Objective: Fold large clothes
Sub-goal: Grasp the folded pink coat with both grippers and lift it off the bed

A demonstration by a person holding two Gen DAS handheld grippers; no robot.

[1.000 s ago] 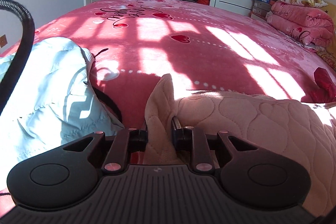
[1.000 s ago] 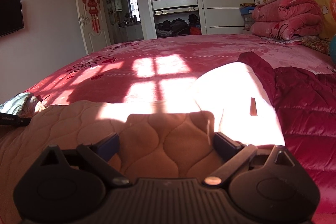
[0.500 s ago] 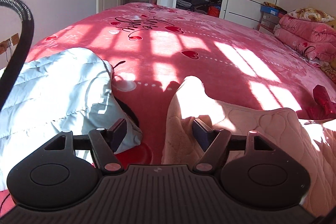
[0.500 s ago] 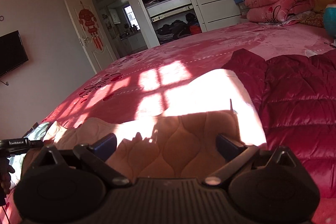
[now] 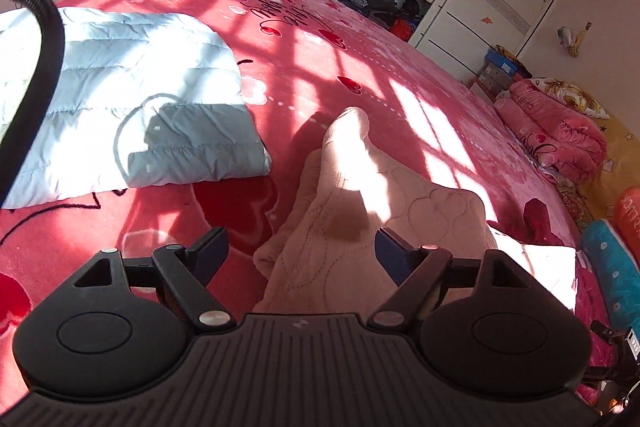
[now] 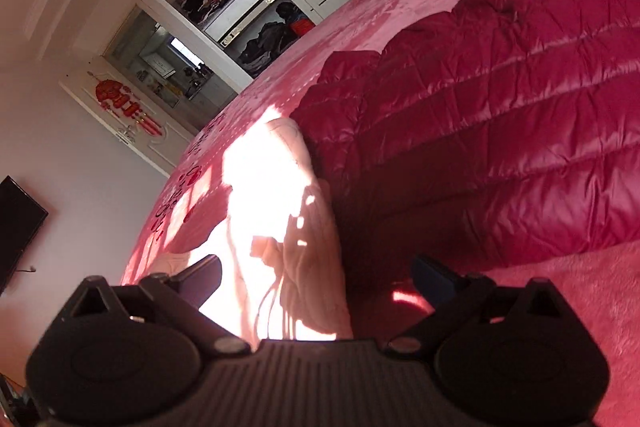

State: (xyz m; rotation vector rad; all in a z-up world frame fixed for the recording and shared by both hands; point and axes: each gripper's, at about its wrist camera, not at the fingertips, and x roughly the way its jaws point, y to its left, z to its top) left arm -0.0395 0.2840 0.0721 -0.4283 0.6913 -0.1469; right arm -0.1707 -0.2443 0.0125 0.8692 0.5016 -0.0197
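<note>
Biggest worry from where I'm sitting is the bed (image 5: 400, 39) itself: that fuzzy pink blanket drags on fabric, so if I shove or slide the beige quilted garment (image 5: 360, 211) instead of lifting it, the fold I've got going could bunch up or creep apart. Next down, the maroon puffer jacket (image 6: 500, 99) lies right up against the beige piece on the right side, touching it in the right wrist view, so a sloppy pinch there could grab shiny maroon fabric along with it. The light blue puffer (image 5: 120, 99) sits folded off to the left, near but apart, so less risk, though the black cable (image 5: 36, 67) hanging in front of it could snag on a wide swing. The sun glare also washes out the garment's far end, so I could easily misjudge the edge. As for pose: the left gripper (image 5: 300, 243) points down toward the bed, its fingers (image 5: 208, 247) have just been opening and now stand wide, with the beige fabric lying between them but nothing pinched. The right gripper (image 6: 316, 275) is rolled hard sideways, also spread wide and holding nothing, the garment's lit end running out ahead of it.
</note>
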